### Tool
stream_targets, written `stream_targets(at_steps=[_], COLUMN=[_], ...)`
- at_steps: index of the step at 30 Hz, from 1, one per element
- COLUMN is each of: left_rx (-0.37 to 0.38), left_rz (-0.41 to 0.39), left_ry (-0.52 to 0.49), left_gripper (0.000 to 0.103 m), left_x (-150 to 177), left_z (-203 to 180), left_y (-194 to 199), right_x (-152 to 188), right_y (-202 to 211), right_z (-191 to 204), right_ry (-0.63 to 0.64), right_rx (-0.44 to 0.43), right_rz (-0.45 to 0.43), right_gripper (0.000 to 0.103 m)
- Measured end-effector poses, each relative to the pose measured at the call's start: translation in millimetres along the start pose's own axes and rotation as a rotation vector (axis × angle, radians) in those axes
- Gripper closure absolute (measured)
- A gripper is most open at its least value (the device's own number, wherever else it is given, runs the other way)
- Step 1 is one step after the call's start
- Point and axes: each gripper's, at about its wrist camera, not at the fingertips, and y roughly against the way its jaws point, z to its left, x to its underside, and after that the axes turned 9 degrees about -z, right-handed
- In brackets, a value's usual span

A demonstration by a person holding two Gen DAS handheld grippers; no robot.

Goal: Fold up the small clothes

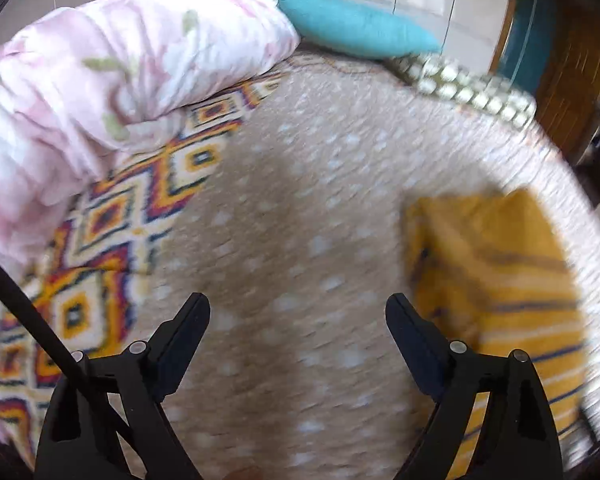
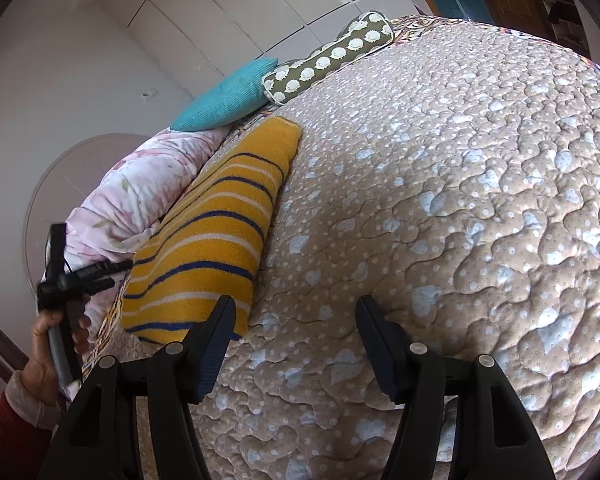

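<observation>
Left wrist view: my left gripper (image 1: 298, 312) is spread wide with nothing between the jaws, over bare beige quilt (image 1: 300, 184). Frame is motion-blurred. Yellow striped garment (image 1: 496, 280) sits lower right, just beside the right-hand finger, not touching as far as I can tell. Pink floral duvet (image 1: 112, 72) bulks upper left, teal cushion (image 1: 356, 28) top centre, patterned blanket (image 1: 112, 208) runs down the left.

Right wrist view: my right gripper (image 2: 296, 316) is released too, jaws apart, empty, hovering over the quilt at bottom centre. Garment (image 2: 216, 232) looks already folded, a long strip running from lower left toward the centre top, its near end just beside my left-hand finger. My other hand (image 2: 56, 340) holds the left gripper's handle at far left. Hedgehog-print bolster (image 2: 332, 56) is beyond.

Risks, as I judge them:
- That finger sits close to the near end of the garment; a sideways drift could snag the edge and undo the fold.
- Pinching with blur in the left view could grab quilt along with cloth.
- Garment lies against the duvet; a push could bury it.
</observation>
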Motion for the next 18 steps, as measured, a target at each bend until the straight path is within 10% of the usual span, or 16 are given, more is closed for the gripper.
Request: stream_targets(at_steps=[8,18], left_rx=[0.022,-0.121], left_rz=[0.022,-0.004], left_ry=[-0.175,-0.086], left_gripper=[0.014,0.008], left_x=[-5,15], left_z=[-97,-23], left_y=[-46,-33], right_x=[0,1], right_y=[-1,2], right_z=[1,0], right_ry=[-0.003,-0.012], right_rx=[-0.001,-0.005], right_rz=[-0.002,-0.005], right_gripper=[0.037,0.037])
